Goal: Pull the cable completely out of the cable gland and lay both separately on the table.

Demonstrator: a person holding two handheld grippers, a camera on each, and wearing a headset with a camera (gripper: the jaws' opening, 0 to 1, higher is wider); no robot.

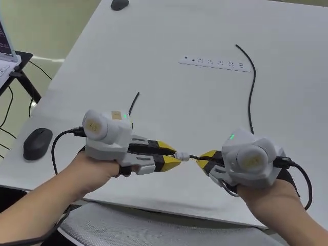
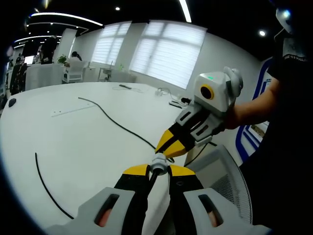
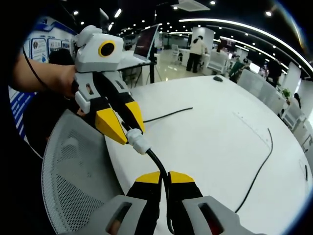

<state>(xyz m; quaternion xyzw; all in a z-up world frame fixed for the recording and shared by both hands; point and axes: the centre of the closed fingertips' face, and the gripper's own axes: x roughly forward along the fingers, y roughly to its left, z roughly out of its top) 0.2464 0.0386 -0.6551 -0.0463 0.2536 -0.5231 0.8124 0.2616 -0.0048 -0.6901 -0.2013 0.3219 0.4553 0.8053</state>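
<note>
Head view: near 6 o'clock, over the near part of the white table [image 1: 169,97], the left gripper [image 1: 176,157] pinches the white cable gland [image 1: 182,155] between its yellow tips. The gland's long axis runs from 9 to 3 o'clock. The black cable [image 1: 193,158] leaves it toward 3 o'clock and goes straight into the right gripper [image 1: 203,160], whose jaws are closed narrow on it (the two grippers' tips nearly meet). A power strip [image 1: 215,62] lies at 1 o'clock, its markings too small to read. A dark mouse [image 1: 37,143] sits at 9 o'clock.

Left gripper view: the gland [image 2: 157,163] is clamped between this gripper's own jaws at 6 o'clock, pointing toward 1 o'clock at the right gripper.

Right gripper view: the cable [image 3: 157,161] rises from this gripper's own jaws toward 11 o'clock into the gland [image 3: 137,140], beside the table edge and a mesh chair [image 3: 73,171].
</note>
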